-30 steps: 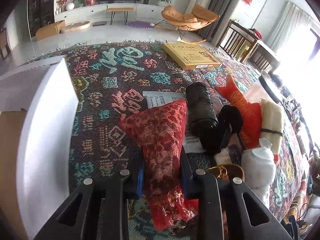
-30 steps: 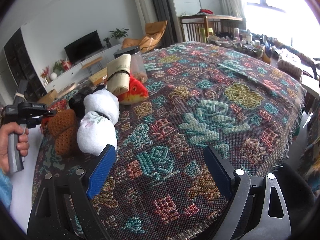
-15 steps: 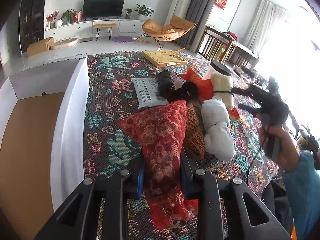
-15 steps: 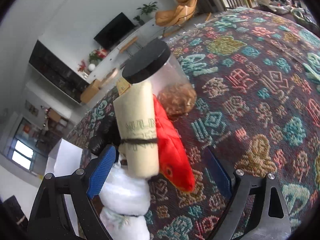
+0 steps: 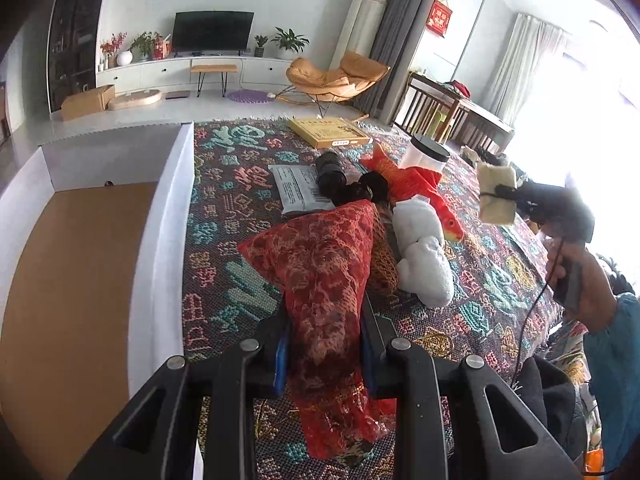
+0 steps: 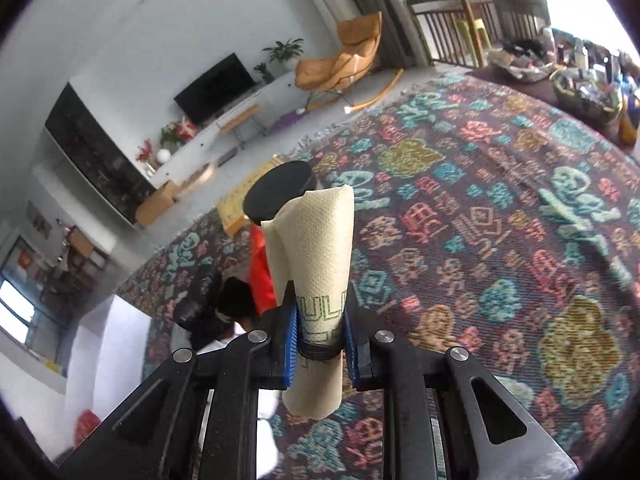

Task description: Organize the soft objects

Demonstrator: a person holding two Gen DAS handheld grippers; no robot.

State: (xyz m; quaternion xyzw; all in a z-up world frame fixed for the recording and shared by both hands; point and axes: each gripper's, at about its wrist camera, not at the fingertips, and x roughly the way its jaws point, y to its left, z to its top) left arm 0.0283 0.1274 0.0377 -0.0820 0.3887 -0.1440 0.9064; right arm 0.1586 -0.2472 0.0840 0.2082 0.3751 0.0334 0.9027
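Between the fingers of the left gripper point(image 5: 324, 354) hangs a red patterned cloth pouch point(image 5: 320, 276), clamped tight across its narrow lower part; its long axis runs straight ahead along the fingers, wide end forward and loose tail trailing toward the camera. Just to the left of that gripper stands the white wall of an open box point(image 5: 160, 240), its brown floor bare, so the left hand is the nearer one to it. Over to the right, the right gripper point(image 6: 320, 340) is clenched on a rolled cream cloth point(image 6: 316, 256) at its black band, the roll pointing forward and up, clear of the patterned table cover point(image 6: 500, 240). Ahead of the left gripper remain a white soft bundle point(image 5: 424, 256) and a red fish toy point(image 5: 416, 192).
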